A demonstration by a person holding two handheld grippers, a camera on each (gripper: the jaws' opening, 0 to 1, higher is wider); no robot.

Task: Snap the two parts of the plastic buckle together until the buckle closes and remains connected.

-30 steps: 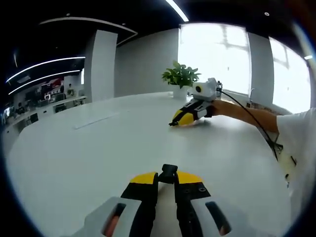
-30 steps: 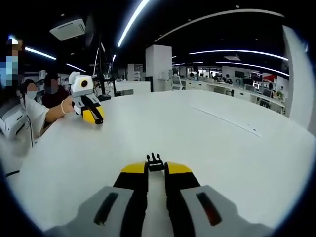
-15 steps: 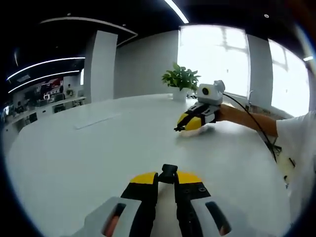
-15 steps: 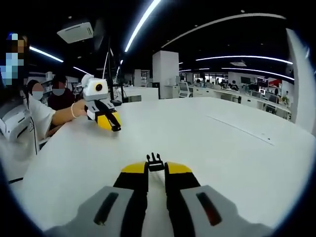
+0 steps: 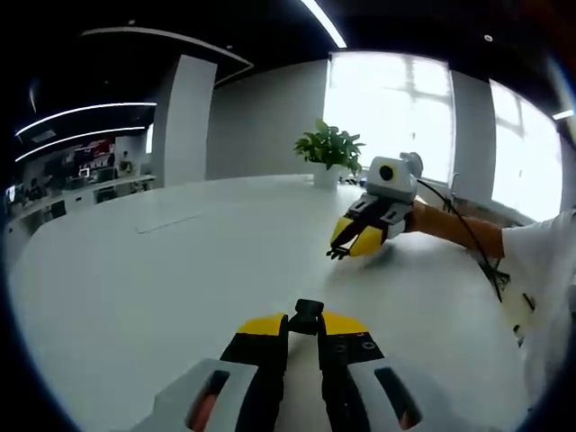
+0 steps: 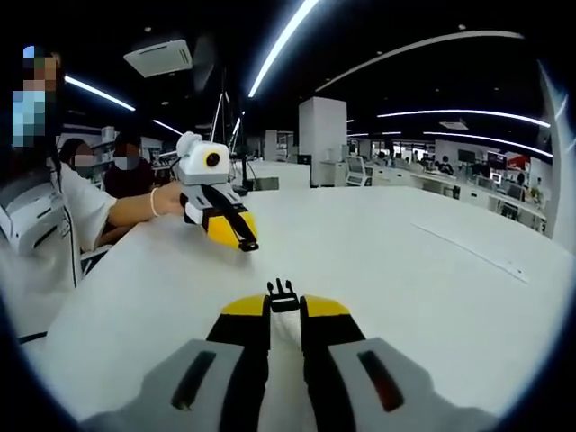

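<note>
Over white table (image 5: 135,297), small black buckle halves (image 5: 309,315) (image 6: 283,295), pinched separately

Open white tabletop (image 5: 162,279) stretches ahead of the left gripper (image 5: 306,328), bare all the way to the right gripper (image 5: 346,247) off to its right; a potted plant (image 5: 330,148) stands beyond at the far edge.

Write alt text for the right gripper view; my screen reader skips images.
The right gripper, jaws closed on a small black buckle piece, points across a white table. The left gripper, held in a person's hand, comes in from the left with its tip aimed toward the buckle piece, the two still apart. An office lies behind.
</note>
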